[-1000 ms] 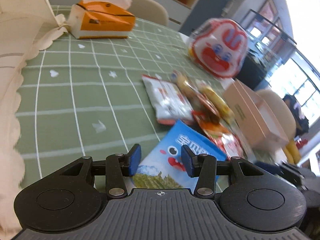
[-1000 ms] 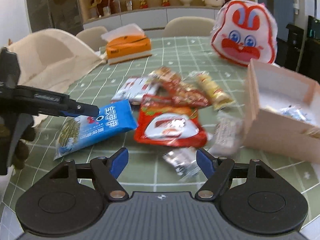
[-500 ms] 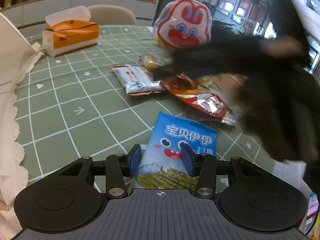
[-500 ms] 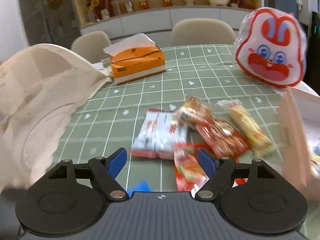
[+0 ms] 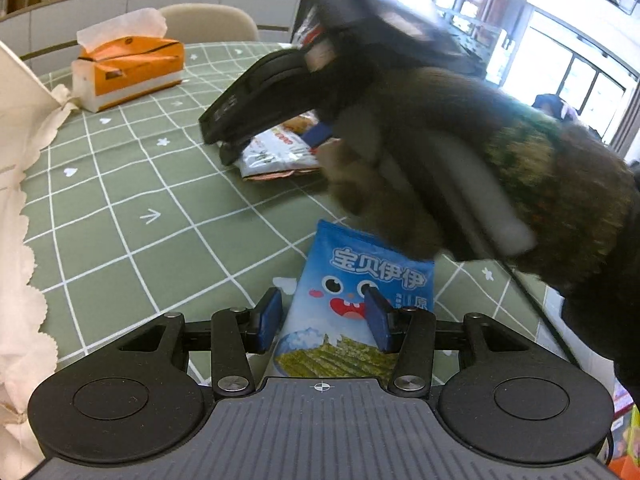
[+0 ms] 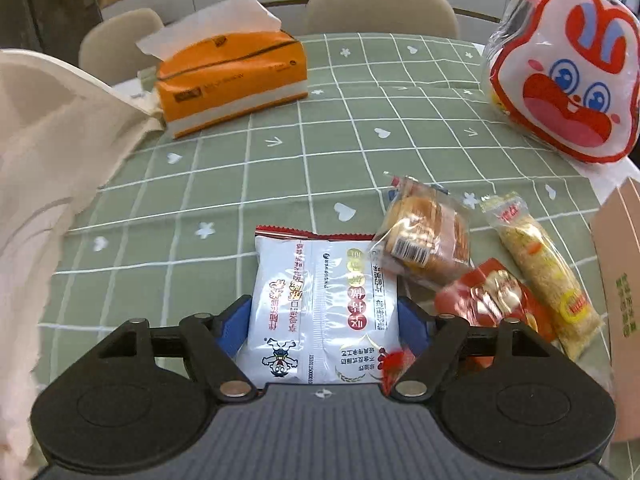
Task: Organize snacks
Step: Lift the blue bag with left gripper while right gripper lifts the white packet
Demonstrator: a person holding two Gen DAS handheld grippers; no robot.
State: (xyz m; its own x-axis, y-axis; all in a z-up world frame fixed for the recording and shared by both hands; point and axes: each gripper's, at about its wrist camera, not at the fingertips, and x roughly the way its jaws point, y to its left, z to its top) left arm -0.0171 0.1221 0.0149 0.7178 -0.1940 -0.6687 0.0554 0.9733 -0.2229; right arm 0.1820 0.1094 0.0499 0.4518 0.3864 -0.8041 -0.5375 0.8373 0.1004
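Observation:
A blue snack bag (image 5: 352,300) lies on the green checked tablecloth (image 5: 132,208) between the open fingers of my left gripper (image 5: 325,315). In the right wrist view a white snack packet (image 6: 324,312) lies between the open fingers of my right gripper (image 6: 323,322), which straddles it low over the table. The right gripper and the gloved hand (image 5: 460,152) also fill the left wrist view, above the white packet (image 5: 280,152). A bread pack (image 6: 424,232), a red packet (image 6: 492,296) and a cereal bar (image 6: 540,268) lie to the right.
An orange tissue box (image 6: 232,80) stands at the back. A red and white rabbit-face bag (image 6: 568,80) stands at the back right. A pink cardboard box (image 6: 620,280) is at the right edge. A cream cloth bag (image 6: 48,168) lies at the left.
My right gripper has moved forward and down from above the snack pile until its open fingers straddle the white packet. My left gripper has stayed over the blue bag.

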